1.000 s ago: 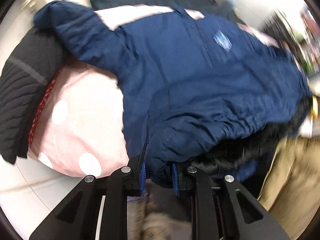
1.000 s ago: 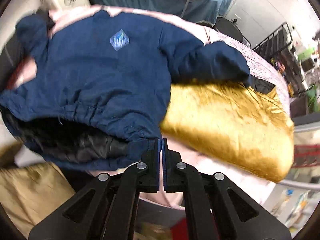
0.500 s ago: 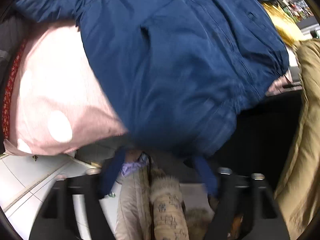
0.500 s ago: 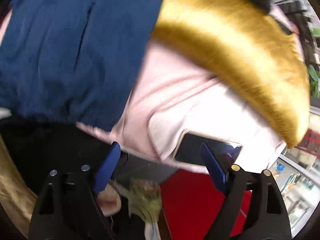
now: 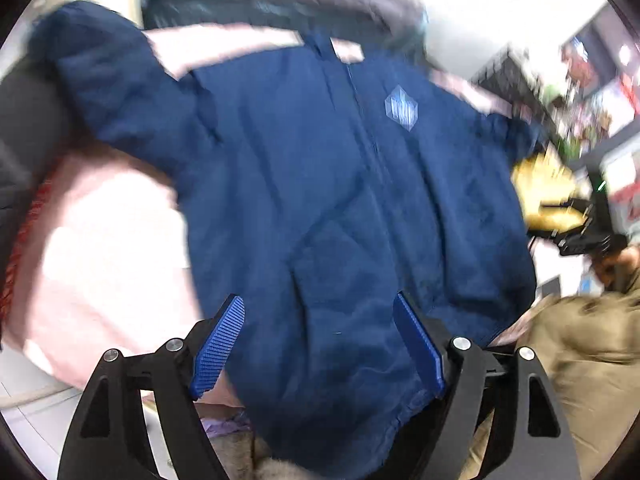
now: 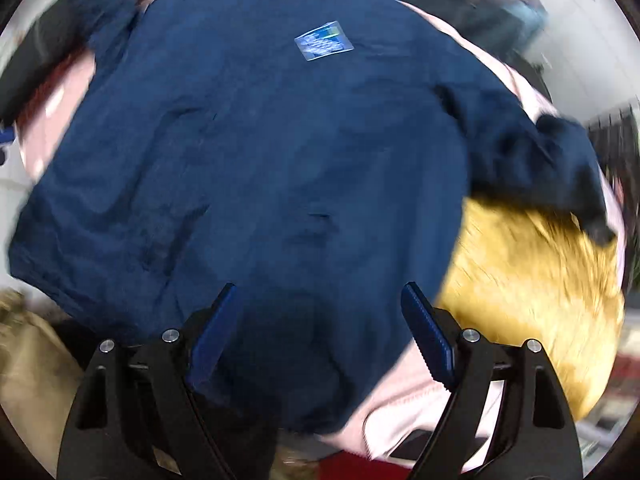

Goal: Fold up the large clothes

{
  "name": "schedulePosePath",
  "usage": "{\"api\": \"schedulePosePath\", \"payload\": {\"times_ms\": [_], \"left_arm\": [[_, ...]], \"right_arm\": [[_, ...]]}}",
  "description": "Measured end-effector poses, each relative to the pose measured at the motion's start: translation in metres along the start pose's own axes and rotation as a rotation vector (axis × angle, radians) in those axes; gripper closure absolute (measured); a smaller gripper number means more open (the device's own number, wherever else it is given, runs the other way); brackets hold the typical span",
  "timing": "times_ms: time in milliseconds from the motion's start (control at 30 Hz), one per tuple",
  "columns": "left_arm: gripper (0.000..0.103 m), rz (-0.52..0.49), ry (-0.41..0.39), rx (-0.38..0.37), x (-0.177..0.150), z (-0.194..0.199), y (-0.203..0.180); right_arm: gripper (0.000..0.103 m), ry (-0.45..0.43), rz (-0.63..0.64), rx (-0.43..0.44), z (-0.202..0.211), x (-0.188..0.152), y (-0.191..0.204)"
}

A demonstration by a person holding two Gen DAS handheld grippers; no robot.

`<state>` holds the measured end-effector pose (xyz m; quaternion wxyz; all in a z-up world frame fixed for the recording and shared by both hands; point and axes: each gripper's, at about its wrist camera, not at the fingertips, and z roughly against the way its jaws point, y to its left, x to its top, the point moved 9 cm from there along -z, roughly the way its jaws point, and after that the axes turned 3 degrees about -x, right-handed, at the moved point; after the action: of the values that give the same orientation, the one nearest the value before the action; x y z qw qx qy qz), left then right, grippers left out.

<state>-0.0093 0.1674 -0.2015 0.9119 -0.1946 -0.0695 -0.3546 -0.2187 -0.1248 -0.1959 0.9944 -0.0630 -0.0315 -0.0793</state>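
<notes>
A large navy blue jacket with a pale diamond chest logo lies spread front-up on a pink bed cover; it also fills the right wrist view. My left gripper is open and empty, over the jacket's lower hem on its left half. My right gripper is open and empty, over the hem on the right half. The other gripper shows at the right edge of the left wrist view. Both views are blurred by motion.
A pink spotted cover lies under the jacket. A gold shiny garment lies right of the jacket. A black quilted garment sits at the left. Khaki cloth hangs at the near right. A grey-blue bed stands behind.
Both grippers have let go of the jacket's hem and opened wide. The jacket now lies flat, and both grippers have swung back up over its lower edge.
</notes>
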Motion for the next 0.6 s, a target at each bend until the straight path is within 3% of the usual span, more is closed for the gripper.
{"api": "schedulePosePath", "payload": {"times_ms": [67,133,200,233,300,467,600], "left_arm": [[0.029,-0.04,0.088,0.027,-0.015,-0.039,-0.009],[0.032,-0.053,0.227,0.032,-0.053,-0.081,-0.011],[0.032,-0.083,0.277,0.083,-0.079,-0.101,-0.004],[0.03,-0.097,0.301,0.093,-0.094,-0.11,-0.002],[0.029,-0.102,0.318,0.128,-0.115,-0.123,0.008],[0.028,-0.044,0.325,0.103,-0.099,-0.115,0.005],[0.026,-0.052,0.198,0.123,-0.056,-0.077,0.004]], "right_arm": [[0.021,0.064,0.041,-0.018,-0.028,-0.015,0.011],[0.021,0.228,0.052,-0.053,-0.074,-0.056,0.018],[0.021,0.349,0.039,-0.058,-0.109,-0.101,0.021],[0.019,0.365,0.014,-0.039,-0.118,-0.116,0.022],[0.016,0.317,-0.041,-0.026,-0.12,-0.121,0.018],[0.016,0.384,-0.03,-0.02,-0.116,-0.109,0.02],[0.016,0.255,-0.077,0.008,-0.077,-0.069,0.005]]}}
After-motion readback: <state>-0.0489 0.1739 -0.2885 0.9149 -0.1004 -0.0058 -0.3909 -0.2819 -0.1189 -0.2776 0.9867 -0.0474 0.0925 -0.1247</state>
